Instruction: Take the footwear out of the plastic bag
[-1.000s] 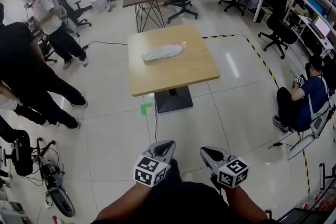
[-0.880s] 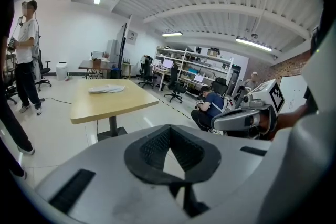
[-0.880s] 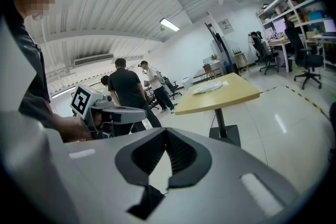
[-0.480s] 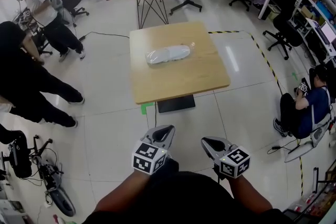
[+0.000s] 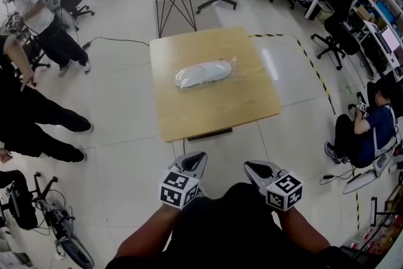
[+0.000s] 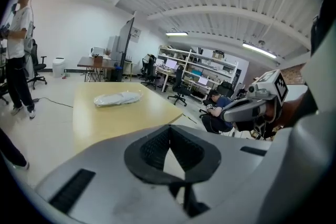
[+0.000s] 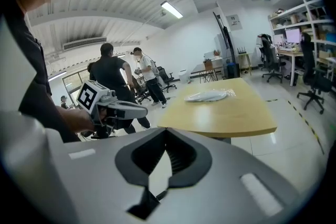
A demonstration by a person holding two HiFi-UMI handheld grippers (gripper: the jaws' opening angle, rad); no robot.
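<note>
left gripper fingers closed, empty | right gripper fingers closed, empty | plastic bag on table

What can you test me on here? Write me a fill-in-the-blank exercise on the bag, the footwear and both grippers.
The plastic bag lies on the wooden ____.
The footwear is ____ the bag, not yet taken out.
The jaws of the left gripper and the right gripper are ____, with nothing between them.
Missing words: table; inside; shut.
</note>
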